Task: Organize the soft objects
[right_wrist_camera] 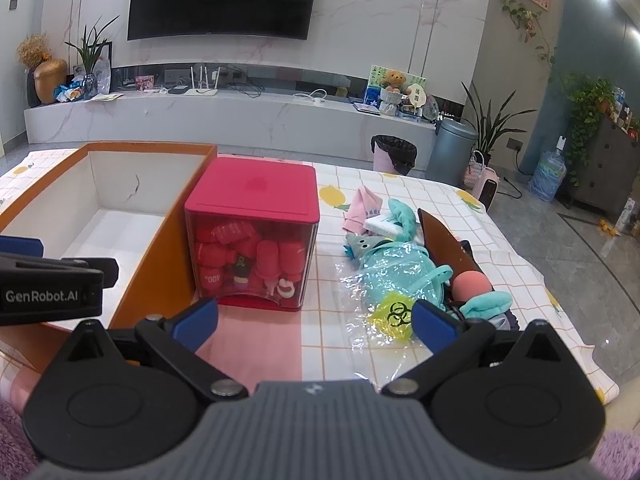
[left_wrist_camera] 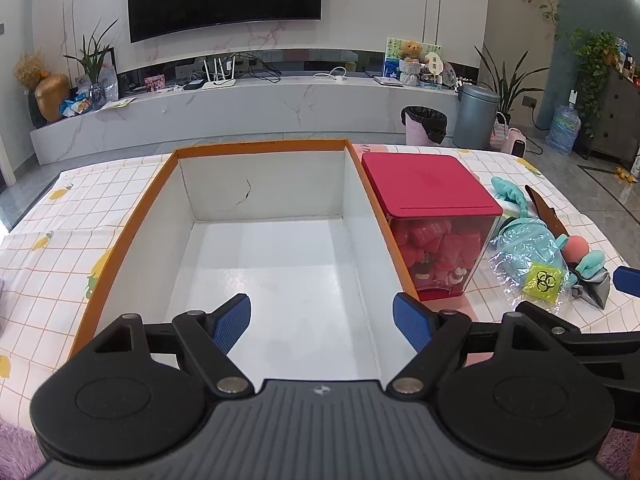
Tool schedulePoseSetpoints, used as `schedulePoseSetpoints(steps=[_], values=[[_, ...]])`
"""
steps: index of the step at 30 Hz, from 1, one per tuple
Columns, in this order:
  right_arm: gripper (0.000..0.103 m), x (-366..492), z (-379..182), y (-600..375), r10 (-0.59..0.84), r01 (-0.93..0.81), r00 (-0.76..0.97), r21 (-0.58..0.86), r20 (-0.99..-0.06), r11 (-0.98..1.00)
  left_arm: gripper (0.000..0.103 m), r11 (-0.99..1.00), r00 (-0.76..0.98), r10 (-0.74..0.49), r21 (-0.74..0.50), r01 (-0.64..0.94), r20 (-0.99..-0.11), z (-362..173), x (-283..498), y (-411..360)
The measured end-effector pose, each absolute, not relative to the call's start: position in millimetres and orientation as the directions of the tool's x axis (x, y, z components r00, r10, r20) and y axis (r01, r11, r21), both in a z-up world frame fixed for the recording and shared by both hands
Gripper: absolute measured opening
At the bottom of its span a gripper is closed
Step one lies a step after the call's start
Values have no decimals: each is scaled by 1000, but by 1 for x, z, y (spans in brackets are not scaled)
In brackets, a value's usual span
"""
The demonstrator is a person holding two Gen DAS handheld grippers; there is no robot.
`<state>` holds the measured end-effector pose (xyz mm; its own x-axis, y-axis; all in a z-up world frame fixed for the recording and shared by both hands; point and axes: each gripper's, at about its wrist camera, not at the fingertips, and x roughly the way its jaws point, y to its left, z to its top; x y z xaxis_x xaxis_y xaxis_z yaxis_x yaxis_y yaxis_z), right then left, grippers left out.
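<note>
Checked tablecloth holds orange box; both claws gape.

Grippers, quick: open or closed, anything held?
Left gripper: open, empty, over the box.
Right gripper: open, empty, near the plastic bag.

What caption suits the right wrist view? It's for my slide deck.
Open right gripper hovers before a soft-toy pile, beside a red box and an empty carton.
</note>
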<state>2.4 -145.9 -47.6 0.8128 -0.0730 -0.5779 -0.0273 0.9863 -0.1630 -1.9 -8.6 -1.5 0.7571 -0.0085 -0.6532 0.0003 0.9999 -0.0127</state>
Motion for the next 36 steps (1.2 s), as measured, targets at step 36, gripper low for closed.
schedulePoseSetpoints(steps=[36], values=[[101, 1, -48, -142, -81, -37, 812, -189, -578, 981, 95, 1000, 740, 15, 6, -15, -673, -6, 0, -7]])
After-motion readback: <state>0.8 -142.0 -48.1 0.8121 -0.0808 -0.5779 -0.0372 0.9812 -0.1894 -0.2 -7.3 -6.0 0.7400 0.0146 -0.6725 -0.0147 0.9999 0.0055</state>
